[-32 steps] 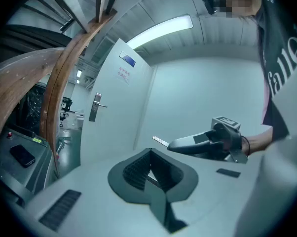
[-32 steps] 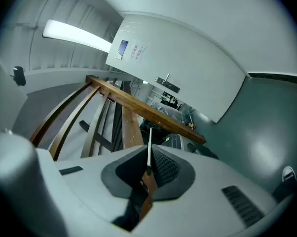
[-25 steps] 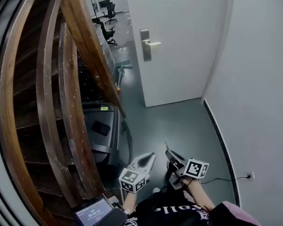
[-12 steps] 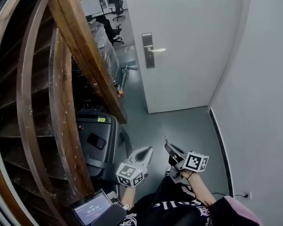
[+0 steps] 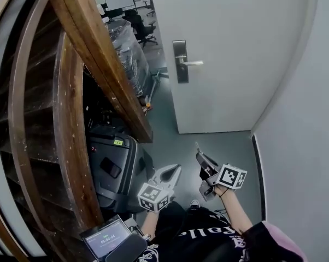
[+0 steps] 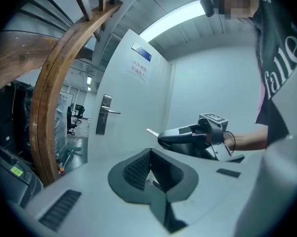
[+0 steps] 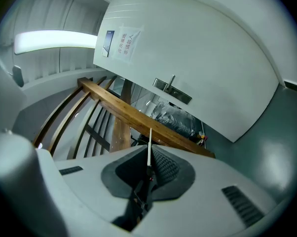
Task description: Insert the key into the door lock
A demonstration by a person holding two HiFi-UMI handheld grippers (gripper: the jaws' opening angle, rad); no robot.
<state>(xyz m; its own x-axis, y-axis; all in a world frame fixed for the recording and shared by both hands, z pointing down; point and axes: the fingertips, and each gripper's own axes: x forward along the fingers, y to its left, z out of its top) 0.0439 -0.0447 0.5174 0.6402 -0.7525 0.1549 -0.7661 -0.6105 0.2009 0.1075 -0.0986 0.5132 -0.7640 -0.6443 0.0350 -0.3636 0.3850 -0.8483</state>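
The white door (image 5: pixel 230 48) stands ahead of me, with a steel lock plate (image 5: pixel 180 61) and lever handle (image 5: pixel 193 63) on its left side. My right gripper (image 5: pixel 199 156) is shut on a thin silver key (image 7: pixel 149 144). The key's blade sticks out past the jaws and points toward the lock plate (image 7: pixel 173 91), still well away from it. My left gripper (image 5: pixel 177 168) is held beside the right one, low in the head view, shut with nothing between its jaws. In the left gripper view the right gripper (image 6: pixel 161 138) shows with the key tip (image 6: pixel 151 132) before the door.
A curved wooden stair rail (image 5: pixel 99 59) and balusters fill the left. A black case (image 5: pixel 112 165) lies on the floor below it. A grey wall (image 5: pixel 301 135) closes the right. An office with chairs (image 5: pixel 140 26) opens left of the door.
The head view has moved toward the door, and its lock plate now sits lower and further right in the picture. Both grippers have come slightly up and forward, still shut.
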